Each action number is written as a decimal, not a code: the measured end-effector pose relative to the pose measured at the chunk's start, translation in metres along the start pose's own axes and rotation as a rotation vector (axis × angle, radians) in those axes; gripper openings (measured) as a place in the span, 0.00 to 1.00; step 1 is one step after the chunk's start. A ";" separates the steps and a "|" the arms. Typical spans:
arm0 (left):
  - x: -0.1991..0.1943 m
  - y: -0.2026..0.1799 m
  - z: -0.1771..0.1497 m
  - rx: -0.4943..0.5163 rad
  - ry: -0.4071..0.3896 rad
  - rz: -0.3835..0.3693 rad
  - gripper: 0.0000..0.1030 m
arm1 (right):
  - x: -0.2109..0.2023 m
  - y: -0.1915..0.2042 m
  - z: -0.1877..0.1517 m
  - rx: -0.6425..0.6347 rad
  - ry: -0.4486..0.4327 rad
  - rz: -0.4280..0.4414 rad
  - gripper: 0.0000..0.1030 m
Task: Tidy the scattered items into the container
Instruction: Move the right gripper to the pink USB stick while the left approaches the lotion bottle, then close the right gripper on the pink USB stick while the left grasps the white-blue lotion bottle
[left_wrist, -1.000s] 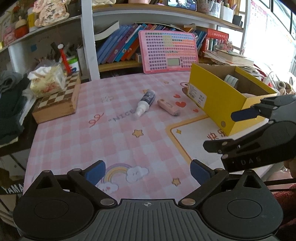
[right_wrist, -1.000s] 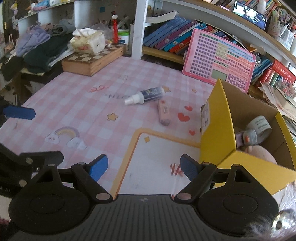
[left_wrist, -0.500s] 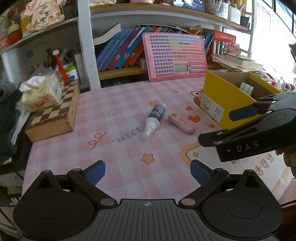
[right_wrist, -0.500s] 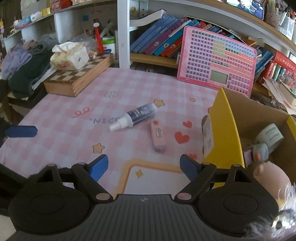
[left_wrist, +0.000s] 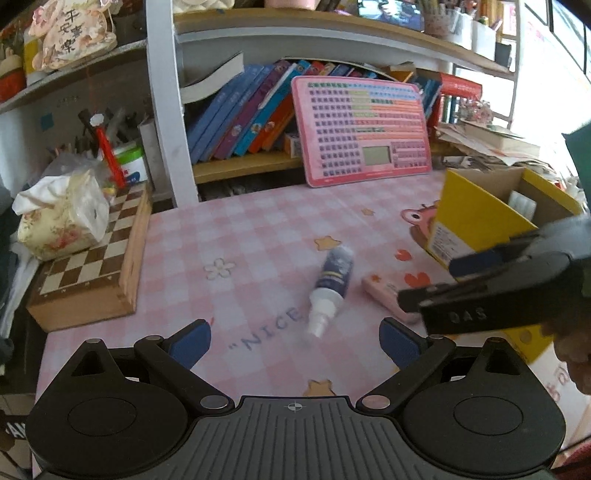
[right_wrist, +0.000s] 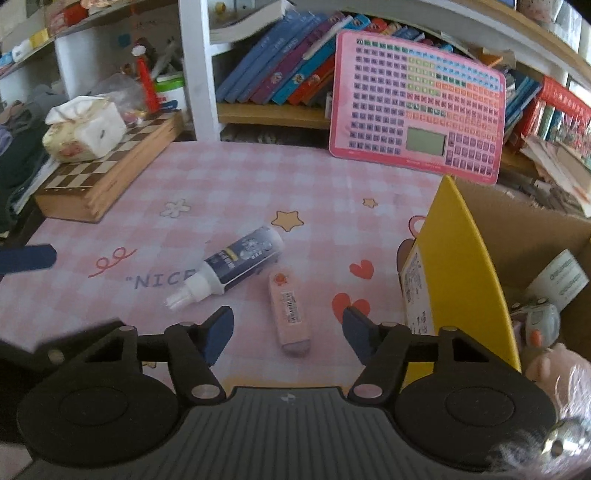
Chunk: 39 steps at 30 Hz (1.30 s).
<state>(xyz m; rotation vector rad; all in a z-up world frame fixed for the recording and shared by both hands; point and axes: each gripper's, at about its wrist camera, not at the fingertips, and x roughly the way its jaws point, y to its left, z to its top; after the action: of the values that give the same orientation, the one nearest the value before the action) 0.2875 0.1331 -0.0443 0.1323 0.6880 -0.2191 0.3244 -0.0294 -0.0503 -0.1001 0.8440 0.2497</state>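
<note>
One bottle (right_wrist: 236, 264), one eraser (right_wrist: 290, 314)

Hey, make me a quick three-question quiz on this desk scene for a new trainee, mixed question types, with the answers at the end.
1. True or false: the right claw is shut on the pink eraser.
2. Multiple choice: the spray bottle is A) standing upright, B) lying on its side on the pink checked mat, C) inside the yellow box.
3. Fill in: the tissue pack rests on the wooden ____.

Key: 1 false, both claws, left claw included, are open and hold nothing. 2 B. 3 chessboard box.
</note>
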 end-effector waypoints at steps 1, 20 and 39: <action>0.004 0.002 0.003 0.001 0.006 0.000 0.95 | 0.004 -0.002 0.000 0.004 0.007 0.001 0.60; 0.098 -0.009 0.056 0.051 0.137 -0.222 0.64 | 0.047 -0.007 -0.001 0.039 0.100 -0.043 0.22; 0.132 -0.021 0.046 0.116 0.199 -0.220 0.30 | 0.053 -0.008 0.001 0.001 0.084 -0.020 0.24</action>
<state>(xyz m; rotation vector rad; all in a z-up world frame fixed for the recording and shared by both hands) 0.4094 0.0838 -0.0949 0.1911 0.8886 -0.4615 0.3605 -0.0279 -0.0894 -0.1192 0.9260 0.2276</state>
